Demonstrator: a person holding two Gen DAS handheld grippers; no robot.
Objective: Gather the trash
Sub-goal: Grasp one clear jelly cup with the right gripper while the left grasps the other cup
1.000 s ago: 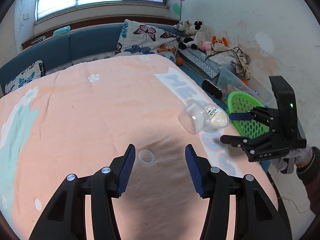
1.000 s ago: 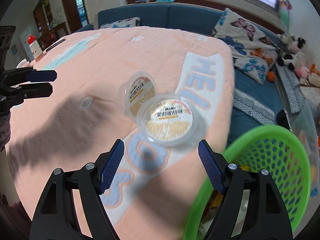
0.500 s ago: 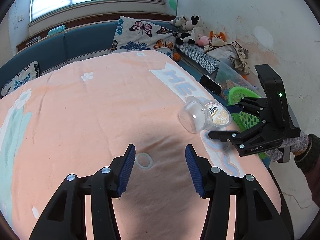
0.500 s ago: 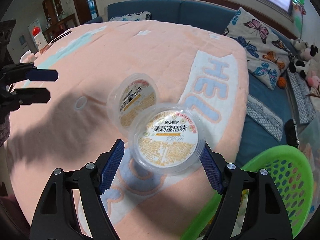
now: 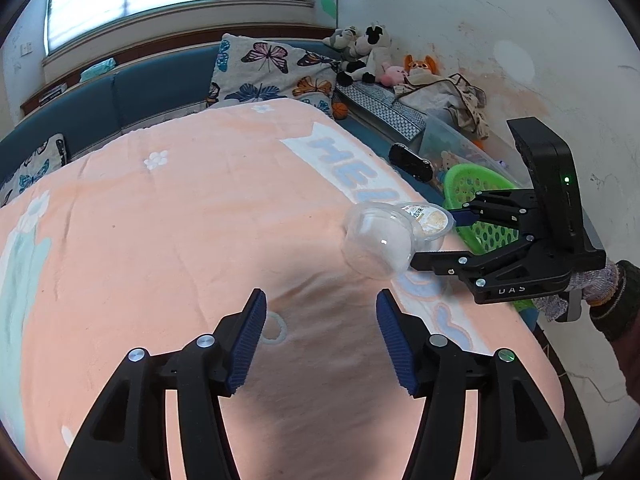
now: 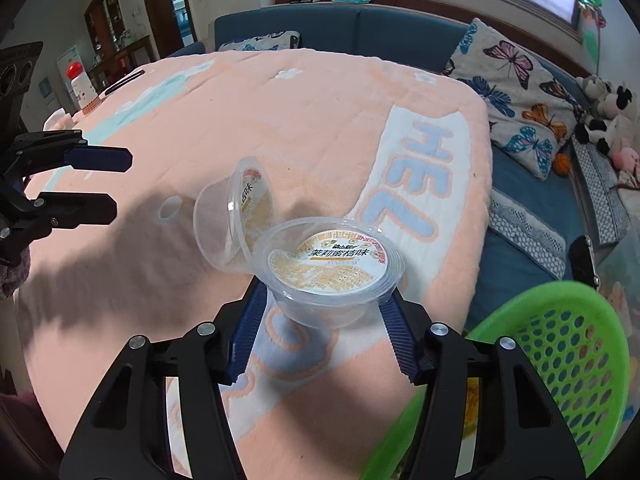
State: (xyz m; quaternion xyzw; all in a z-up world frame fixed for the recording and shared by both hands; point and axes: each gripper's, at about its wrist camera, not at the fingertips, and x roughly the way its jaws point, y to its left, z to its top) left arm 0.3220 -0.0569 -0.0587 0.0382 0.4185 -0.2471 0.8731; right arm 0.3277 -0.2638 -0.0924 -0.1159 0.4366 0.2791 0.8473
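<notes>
Two clear plastic jelly cups with printed foil lids are on the peach blanket. The upright cup (image 6: 328, 264) sits between the blue pads of my right gripper (image 6: 324, 294), whose jaws are closing, with both pads against the cup's sides. The other cup (image 6: 232, 220) lies on its side, touching the first. In the left wrist view the tipped cup (image 5: 378, 244) and the gripped cup (image 5: 428, 218) sit at the tips of the right gripper (image 5: 434, 238). My left gripper (image 5: 320, 300) hovers over the blanket with its jaws opening and nothing between them.
A green perforated basket (image 6: 560, 360) sits just off the blanket's right edge, also seen as the basket (image 5: 468, 184) behind the right gripper. A small white ring (image 5: 274, 328) lies on the blanket (image 5: 160, 220). Beyond are a blue sofa, butterfly cushions and soft toys.
My right gripper moved forward around the upright cup and its pads closed onto the cup's sides. The left gripper's jaws widened slightly; it stayed in place.
</notes>
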